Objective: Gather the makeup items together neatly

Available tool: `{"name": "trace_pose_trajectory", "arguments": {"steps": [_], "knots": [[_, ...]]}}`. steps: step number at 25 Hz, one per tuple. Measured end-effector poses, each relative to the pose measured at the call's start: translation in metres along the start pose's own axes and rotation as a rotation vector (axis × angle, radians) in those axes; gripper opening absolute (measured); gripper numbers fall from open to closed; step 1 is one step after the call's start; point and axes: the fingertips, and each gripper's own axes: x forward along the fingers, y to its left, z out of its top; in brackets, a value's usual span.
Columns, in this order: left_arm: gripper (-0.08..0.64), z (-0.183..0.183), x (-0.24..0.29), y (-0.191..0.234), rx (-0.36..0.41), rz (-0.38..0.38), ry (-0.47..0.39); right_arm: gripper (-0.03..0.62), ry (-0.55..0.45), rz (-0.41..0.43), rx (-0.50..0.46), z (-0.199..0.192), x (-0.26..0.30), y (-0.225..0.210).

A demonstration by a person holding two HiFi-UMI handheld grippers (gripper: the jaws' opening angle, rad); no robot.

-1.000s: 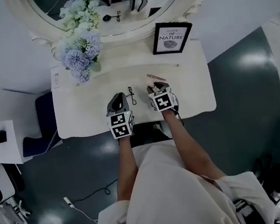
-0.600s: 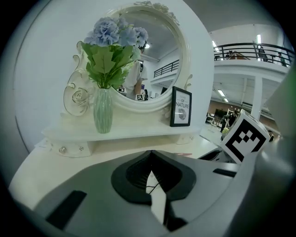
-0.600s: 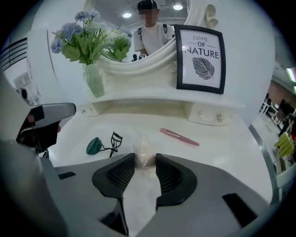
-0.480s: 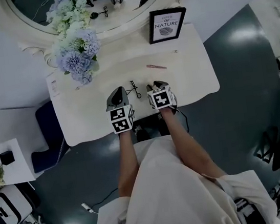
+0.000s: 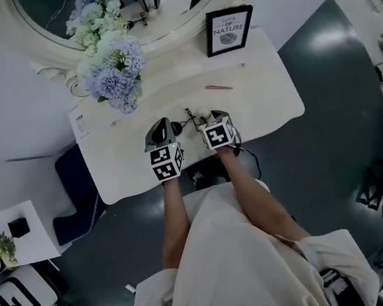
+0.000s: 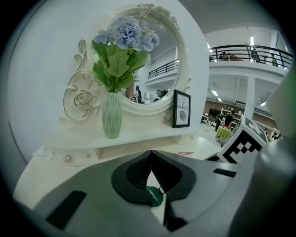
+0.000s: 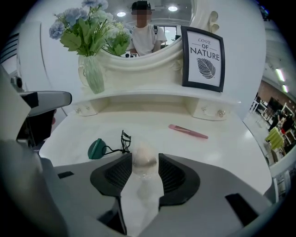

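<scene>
A pale round makeup sponge [image 7: 144, 158] in a clear case stands on the white vanity table [image 5: 263, 107] between the jaws of my right gripper [image 7: 141, 165]. Those jaws have just been opening, and they stand open either side of the sponge. Just left of it lies a black eyelash curler [image 7: 124, 139] with a green handle [image 7: 96, 148]. A pink stick [image 7: 188, 131] lies farther back on the right. My left gripper [image 6: 150, 155] is shut with nothing in it, and the green handle [image 6: 155, 196] shows below its jaws. The head view hides the sponge under the right gripper [image 5: 209, 118].
At the back stand a framed "Love of Nature" print [image 5: 229, 29], a vase of blue flowers [image 5: 114, 66] and an oval mirror [image 5: 158, 15]. The table's front edge runs just under both grippers [image 5: 161, 126]. A dark floor surrounds the table.
The right gripper has drawn back from the pink stick toward the front edge and the curler. The left gripper has kept beside the curler. The head view has shifted.
</scene>
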Motion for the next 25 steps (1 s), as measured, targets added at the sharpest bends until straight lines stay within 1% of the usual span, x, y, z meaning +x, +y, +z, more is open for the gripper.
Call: {"name": "trace_pose_trajectory", "arguments": {"steps": [2, 7, 10, 15, 17, 20, 22, 25], "knots": [[0.014, -0.001, -0.004, 0.003, 0.000, -0.006, -0.003, 0.219, -0.005, 0.000, 0.004, -0.001, -0.002, 0.005], [0.014, -0.004, -0.010, 0.001, 0.003, -0.030, -0.011, 0.218, -0.036, -0.006, 0.023, -0.002, -0.011, 0.014], [0.014, -0.008, -0.011, -0.003, -0.003, -0.038, -0.014, 0.218, -0.072, 0.001, 0.003, 0.000, -0.020, 0.016], [0.014, -0.007, -0.009, -0.014, -0.004, -0.043, -0.020, 0.218, -0.149, 0.003, 0.010, 0.010, -0.038, -0.002], [0.015, -0.003, -0.008, -0.018, 0.003, -0.034, -0.028, 0.218, -0.179, 0.023, 0.008, 0.016, -0.042, -0.013], [0.014, 0.002, -0.004, -0.022, 0.003, -0.007, -0.037, 0.216, -0.217, 0.085, -0.010, 0.026, -0.046, -0.025], [0.014, 0.006, 0.001, -0.021, -0.016, 0.027, -0.044, 0.209, -0.234, 0.121, -0.029, 0.032, -0.047, -0.035], [0.014, 0.009, 0.009, -0.027, -0.055, 0.075, -0.048, 0.204, -0.232, 0.164, -0.071, 0.039, -0.046, -0.053]]}}
